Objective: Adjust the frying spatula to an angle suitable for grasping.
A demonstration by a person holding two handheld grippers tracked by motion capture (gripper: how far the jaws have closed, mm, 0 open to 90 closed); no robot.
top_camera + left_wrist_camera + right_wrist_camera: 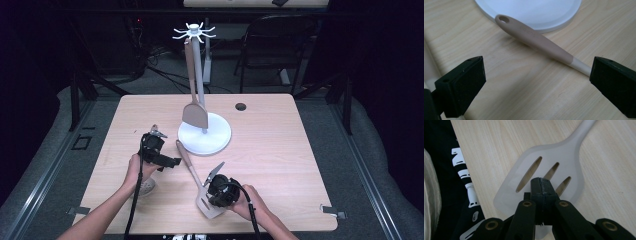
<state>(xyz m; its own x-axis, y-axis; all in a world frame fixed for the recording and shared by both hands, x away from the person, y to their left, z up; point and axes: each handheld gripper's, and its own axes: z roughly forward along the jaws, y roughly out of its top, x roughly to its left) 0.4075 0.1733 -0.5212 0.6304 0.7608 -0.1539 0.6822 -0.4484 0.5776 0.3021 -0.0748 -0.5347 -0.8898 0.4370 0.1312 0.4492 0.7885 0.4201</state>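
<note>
1. The slotted turner (200, 182) lies flat on the counter (280, 165), near the middle of the front edge.
2. Its brown handle (534, 40) points toward the back of the counter; the handle's end, with a hanging hole, lies just beside the front rim of the white stand base (216, 136), and whether they touch cannot be told.
3. Its pale slotted blade (549, 173) lies nearest the front edge, three slots showing in the right gripper view.
4. The right gripper (541, 188) is over the blade, its fingers shut together with nothing seen between them; the tips sit right at the blade's slotted face, and whether they touch it cannot be told.
5. The left gripper (536, 75) is left of the handle, toward the counter's middle, its fingers wide apart and holding nothing.
6. In the left gripper view the neck of the turner, where brown meets pale, runs toward the right-hand finger (616, 85), with bare counter between the two fingers.
7. A second, solid turner (194, 107) hangs from the hook ring (194, 33) at the top of the stand's pole, its blade just above the base.
8. A round dark hole (241, 106) sits in the counter near the back edge, right of the stand.
</note>
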